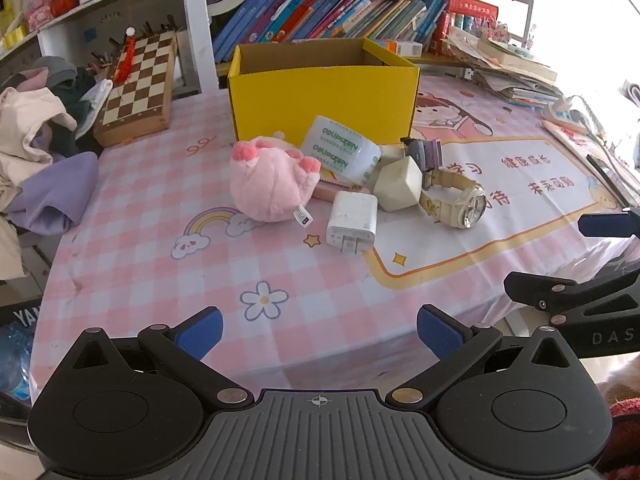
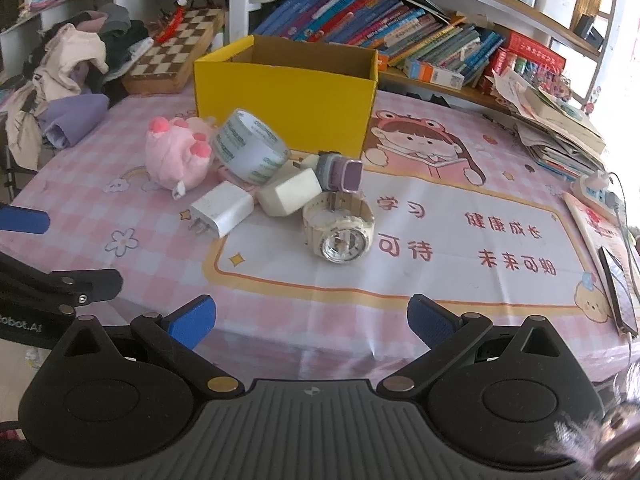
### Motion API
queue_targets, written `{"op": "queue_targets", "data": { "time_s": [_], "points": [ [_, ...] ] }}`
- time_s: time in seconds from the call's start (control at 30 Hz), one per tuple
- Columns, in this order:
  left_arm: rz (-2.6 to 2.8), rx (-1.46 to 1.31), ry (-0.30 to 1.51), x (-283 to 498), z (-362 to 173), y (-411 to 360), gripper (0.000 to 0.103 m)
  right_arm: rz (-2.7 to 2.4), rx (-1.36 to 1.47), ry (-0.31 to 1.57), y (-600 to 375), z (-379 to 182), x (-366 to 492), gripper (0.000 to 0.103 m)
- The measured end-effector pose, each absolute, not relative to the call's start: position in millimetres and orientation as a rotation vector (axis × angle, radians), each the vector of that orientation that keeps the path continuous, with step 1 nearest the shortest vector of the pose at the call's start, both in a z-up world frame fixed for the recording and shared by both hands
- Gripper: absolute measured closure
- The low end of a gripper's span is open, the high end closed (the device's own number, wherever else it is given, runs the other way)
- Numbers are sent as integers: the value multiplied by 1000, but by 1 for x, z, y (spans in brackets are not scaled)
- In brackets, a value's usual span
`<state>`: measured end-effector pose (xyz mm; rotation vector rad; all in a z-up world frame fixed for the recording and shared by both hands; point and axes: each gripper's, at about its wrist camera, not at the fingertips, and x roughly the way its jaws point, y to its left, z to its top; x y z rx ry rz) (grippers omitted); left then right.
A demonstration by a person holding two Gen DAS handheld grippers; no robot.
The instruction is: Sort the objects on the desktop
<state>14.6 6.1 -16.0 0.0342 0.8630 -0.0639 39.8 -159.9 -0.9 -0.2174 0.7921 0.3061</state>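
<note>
A yellow cardboard box (image 1: 324, 100) (image 2: 288, 92) stands open at the back of the table. In front of it lie a pink plush toy (image 1: 268, 184) (image 2: 176, 156), a roll of clear tape (image 1: 340, 152) (image 2: 250, 146), a white charger (image 1: 352, 218) (image 2: 222, 208), a cream cube adapter (image 1: 400, 184) (image 2: 290, 192), a purple smartwatch (image 1: 424, 152) (image 2: 340, 168) and a cream wristwatch (image 1: 460, 200) (image 2: 340, 232). My left gripper (image 1: 320, 330) is open and empty at the near edge. My right gripper (image 2: 312, 322) is open and empty, short of the wristwatch.
A chessboard box (image 1: 140, 84) and a heap of clothes (image 1: 40, 132) sit at the back left. Stacked books and papers (image 2: 560, 128) and a power strip (image 2: 600, 192) lie at the right. A shelf of books (image 1: 340, 12) runs behind the box.
</note>
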Motion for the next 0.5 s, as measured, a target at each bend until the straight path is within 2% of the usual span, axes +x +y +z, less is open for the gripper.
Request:
{"op": "queue_targets", "data": {
  "time_s": [0.5],
  "points": [
    [-58,29,874,15,-17,6,0,343,-192,800,-163,-1,37,0]
  ]
}}
